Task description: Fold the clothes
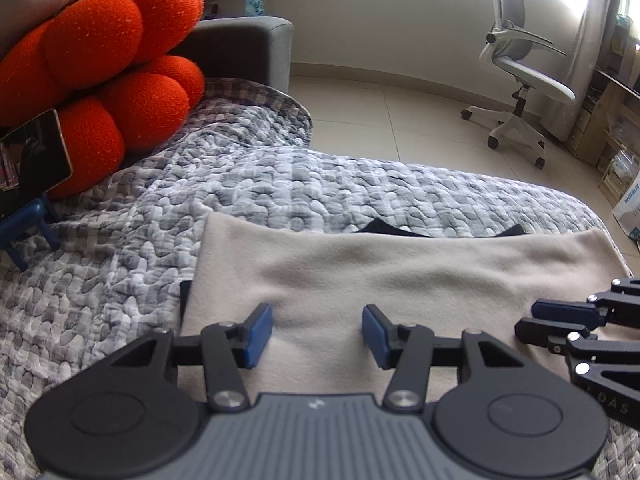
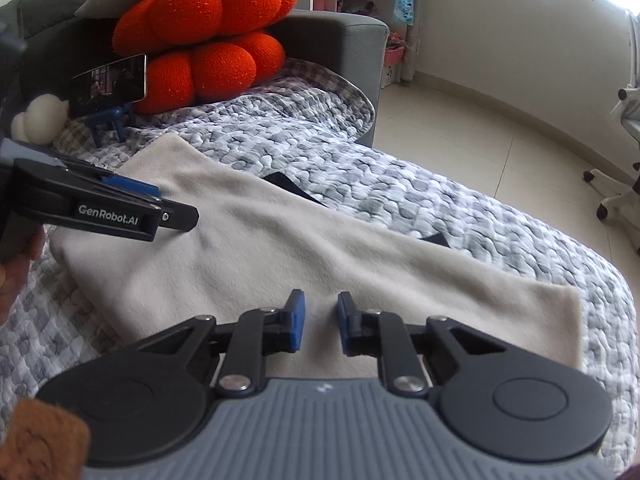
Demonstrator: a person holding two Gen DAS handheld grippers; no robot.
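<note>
1. Beige garment (image 1: pixel 400 276): lies flat as a long folded band on the bed's grey-white quilt (image 1: pixel 248 184). In the right wrist view it runs diagonally from upper left to lower right. Dark fabric (image 1: pixel 384 227) peeks out along its far edge at two spots.
2. Left tongs (image 1: pixel 317 334): the blue pads are spread apart above the near part of the garment, with cloth visible between them and no pinch seen. In the right wrist view these tongs enter from the left, over the garment's left end, held by a hand (image 2: pixel 16 256) at the frame edge.
3. Right tongs (image 2: pixel 321 326): the pads stand with a narrow gap, the beige cloth showing behind it. Nothing is seen clamped between them; whether the tips touch the cloth cannot be told. In the left wrist view they enter at the right edge, beside the left tongs, over the garment's right part.
4. Orange cushion (image 2: pixel 208 40): a lobed plush stack at the head of the bed, against the grey sofa arm (image 2: pixel 340 40), well apart from the garment.
5. Phone (image 2: pixel 110 82): propped on a small blue stand (image 2: pixel 108 122), in front of the cushion.
6. Office chair (image 1: pixel 524 80): stands on the tiled floor (image 1: pixel 380 120) beyond the bed.
</note>
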